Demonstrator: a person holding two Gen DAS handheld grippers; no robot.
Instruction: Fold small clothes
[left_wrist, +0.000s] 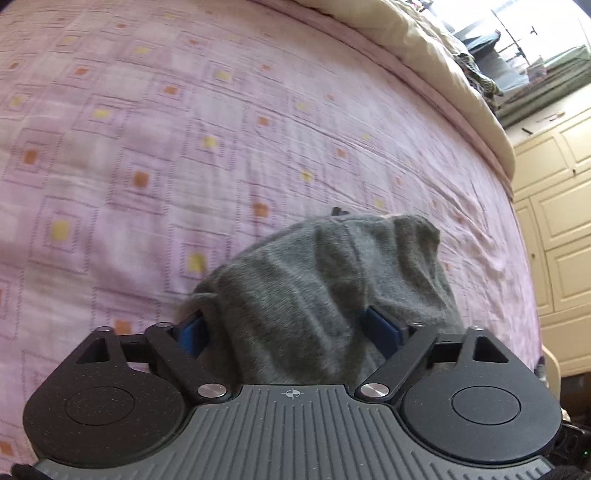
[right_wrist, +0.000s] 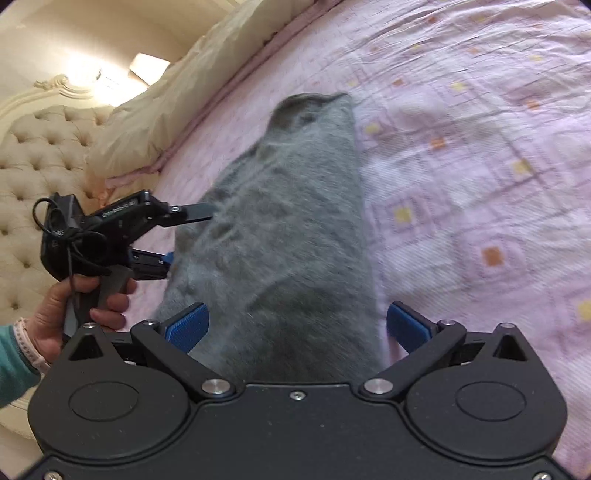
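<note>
Grey sock (right_wrist: 288, 221) soft, floppy, light; my left gripper (left_wrist: 291, 332) and right gripper (right_wrist: 295, 325) both wide open around it, nothing pinched; grab near edges on bed (right_wrist: 480, 166).

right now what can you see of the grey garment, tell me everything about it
The grey garment is one plain, fuzzy, knit-looking piece, rumpled into soft ridges. It lies lengthwise on the pink patterned bedspread, tapering to a far end. Both grippers stand open around its near end: the right gripper straddles it, and the left gripper has cloth between its blue pads, reaching in from the side. Motion blur hides seams or labels.
</note>
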